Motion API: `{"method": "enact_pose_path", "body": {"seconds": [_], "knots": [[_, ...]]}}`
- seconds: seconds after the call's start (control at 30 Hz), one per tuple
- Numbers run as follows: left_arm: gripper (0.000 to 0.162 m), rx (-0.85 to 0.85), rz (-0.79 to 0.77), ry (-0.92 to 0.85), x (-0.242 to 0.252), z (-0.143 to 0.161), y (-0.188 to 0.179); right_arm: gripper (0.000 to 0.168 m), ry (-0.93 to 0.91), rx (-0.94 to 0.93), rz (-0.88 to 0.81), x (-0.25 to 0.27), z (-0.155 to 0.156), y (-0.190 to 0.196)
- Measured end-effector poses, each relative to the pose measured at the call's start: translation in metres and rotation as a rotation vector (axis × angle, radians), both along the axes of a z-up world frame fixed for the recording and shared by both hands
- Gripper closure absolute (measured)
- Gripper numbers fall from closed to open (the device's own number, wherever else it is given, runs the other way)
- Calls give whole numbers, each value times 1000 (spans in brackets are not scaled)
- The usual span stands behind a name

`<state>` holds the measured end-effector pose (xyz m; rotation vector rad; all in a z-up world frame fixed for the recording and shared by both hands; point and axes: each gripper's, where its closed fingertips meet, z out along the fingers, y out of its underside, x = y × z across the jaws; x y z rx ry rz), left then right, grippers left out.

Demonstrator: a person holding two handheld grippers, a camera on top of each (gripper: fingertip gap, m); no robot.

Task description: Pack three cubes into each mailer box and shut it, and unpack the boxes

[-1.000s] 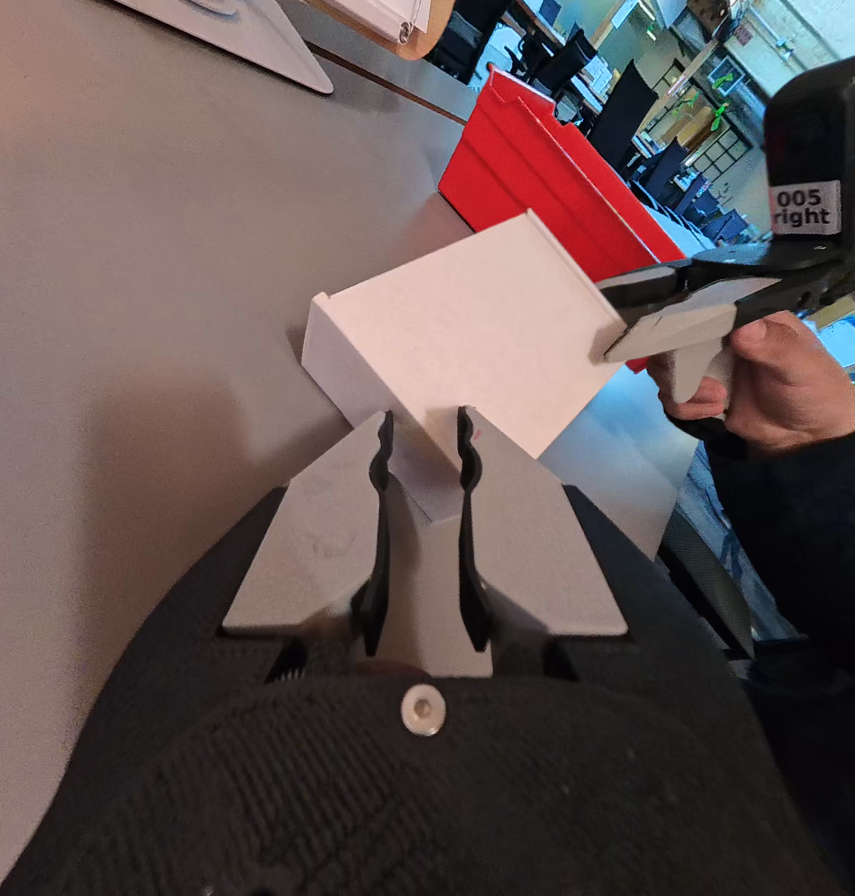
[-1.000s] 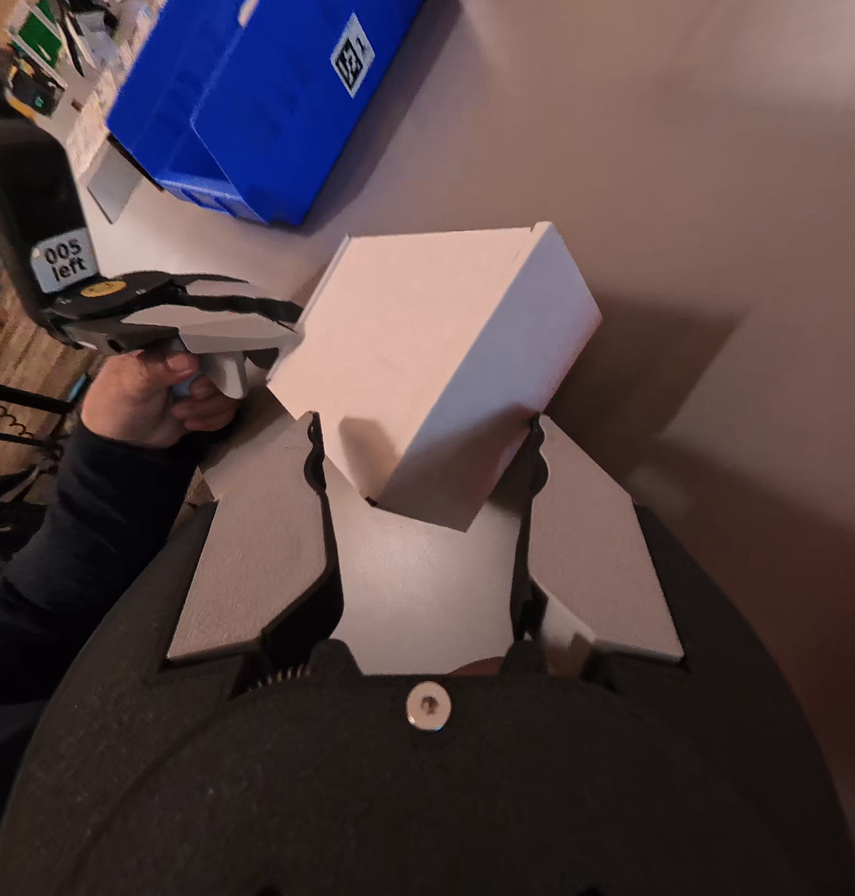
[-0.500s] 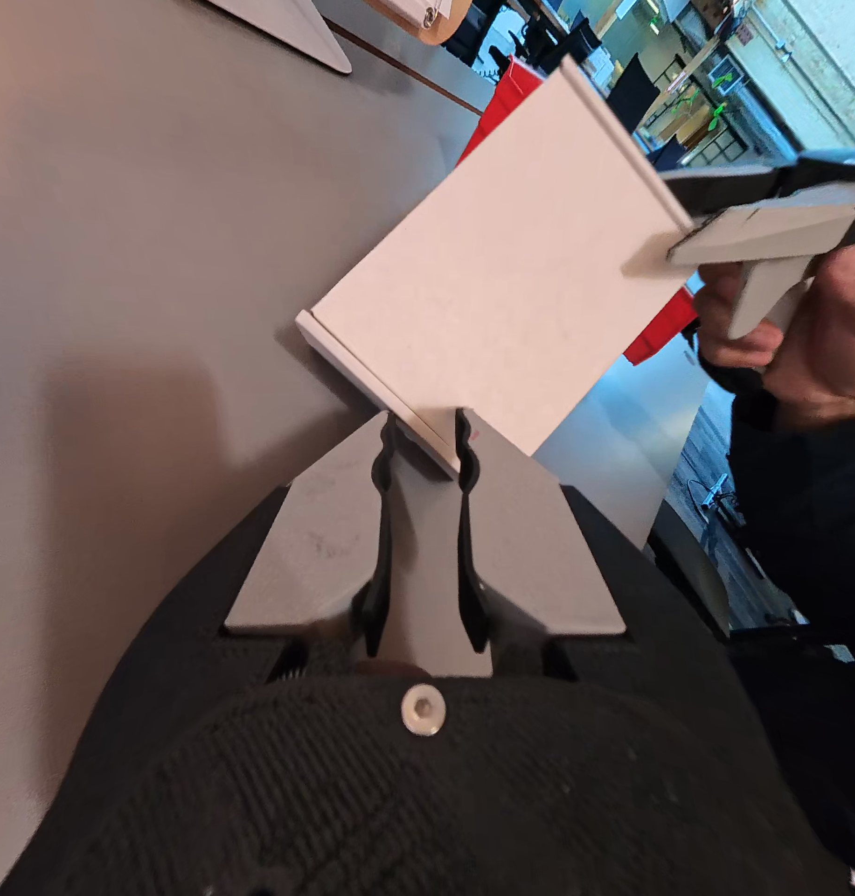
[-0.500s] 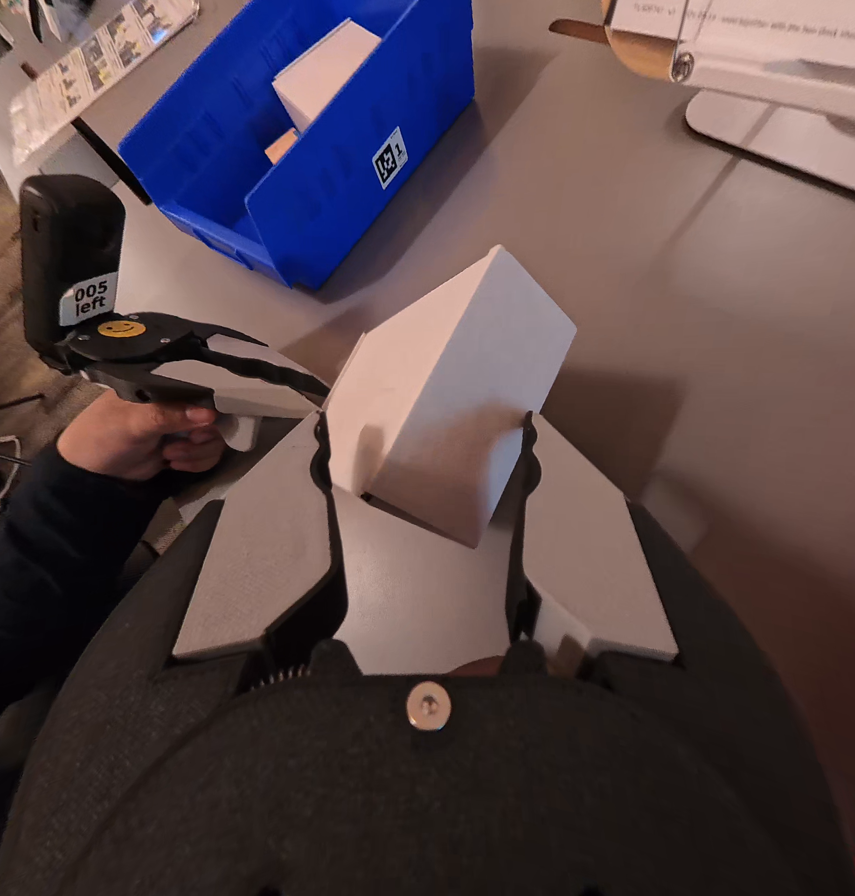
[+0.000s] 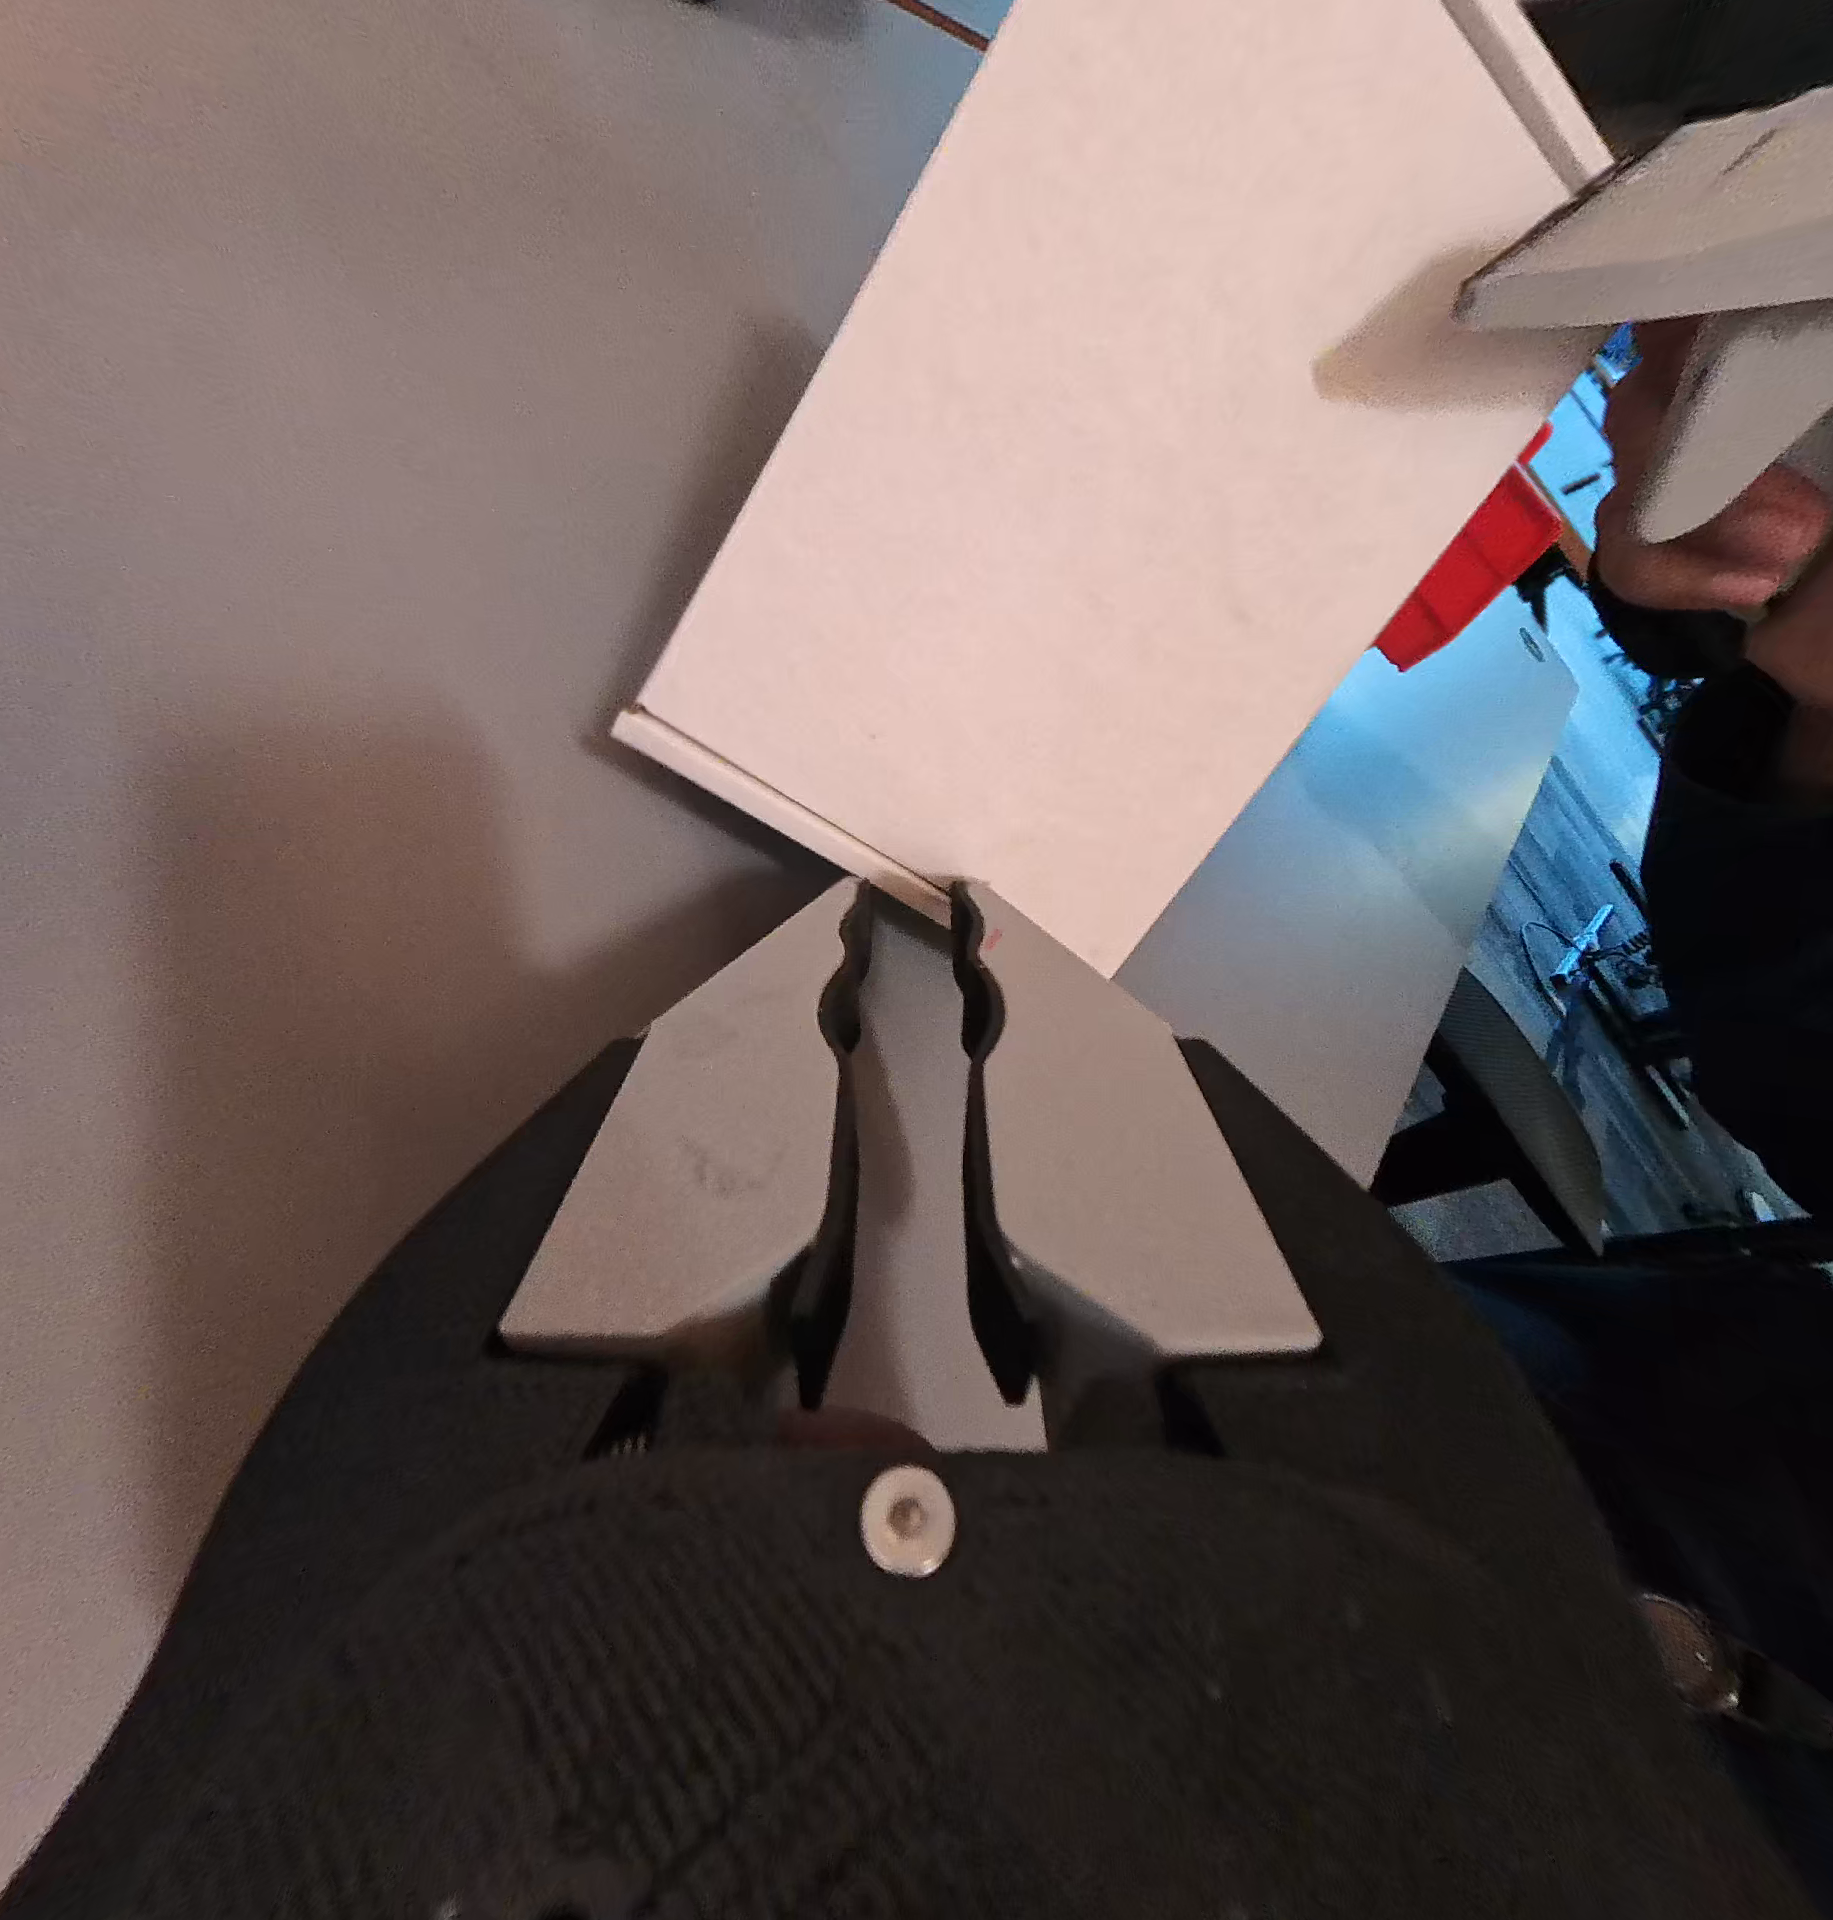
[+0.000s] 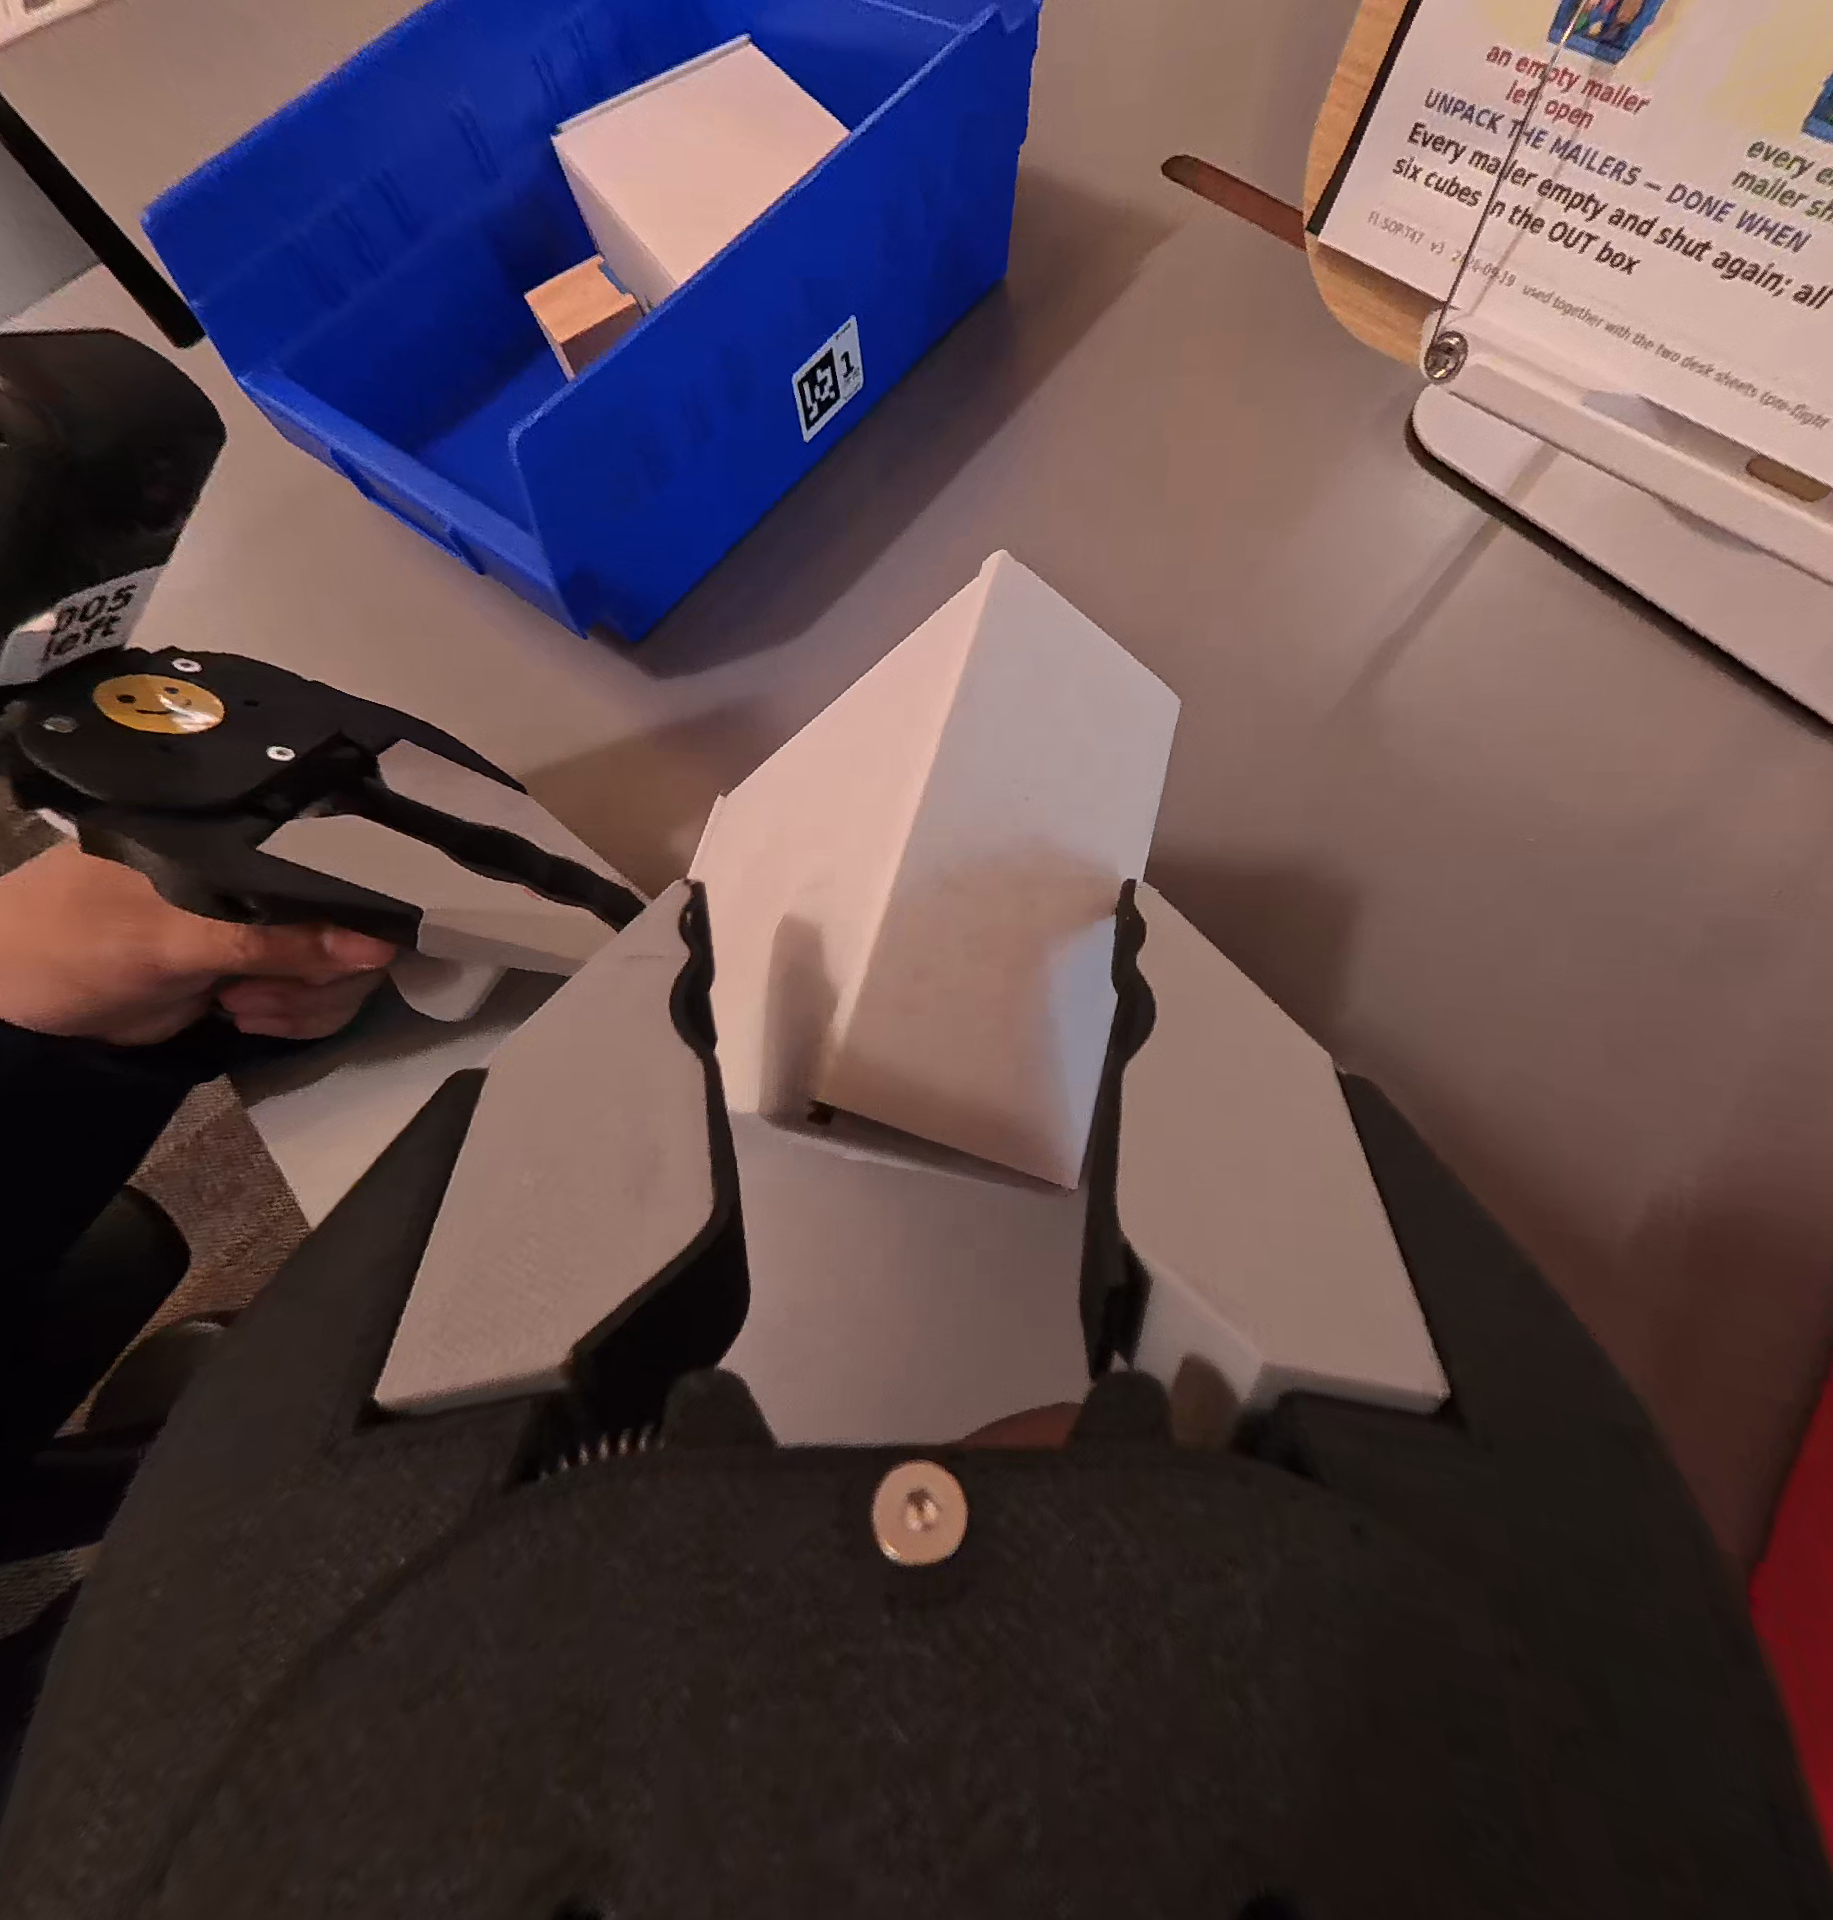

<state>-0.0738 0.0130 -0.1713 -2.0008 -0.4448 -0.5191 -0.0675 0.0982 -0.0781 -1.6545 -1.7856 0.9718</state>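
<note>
A shut white mailer box stands tilted on the grey table, one end raised. My right gripper is shut on it, jaws wide across its near end. In the left wrist view the box fills the upper middle, and the right gripper's finger lies on its top right corner. My left gripper is nearly closed, its tips pinching the thin lower edge of the box. It also shows at the left of the right wrist view. No cubes show near the held box.
A blue bin at the back left holds another white mailer box and a wooden cube. A sign on a white stand is at the back right. A red bin sits behind the held box.
The right gripper has swung upward and tipped the box steeper, pivoting it on its lower edge. The left gripper has stayed at that lower edge with the same narrow gap.
</note>
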Motion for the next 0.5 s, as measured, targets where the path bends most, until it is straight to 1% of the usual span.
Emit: {"method": "enact_pose_path", "body": {"seconds": [0.17,0.33,0.5], "knots": [[150,-15,-8,4,1,-2,0,97,19,20,7,0,5,-4],[149,-18,-30,15,3,-2,-3,96,9,64,23,-1,3,-7],[149,-42,-39,28,4,-6,-2,100,31,89,39,-2,9,-13]]}}
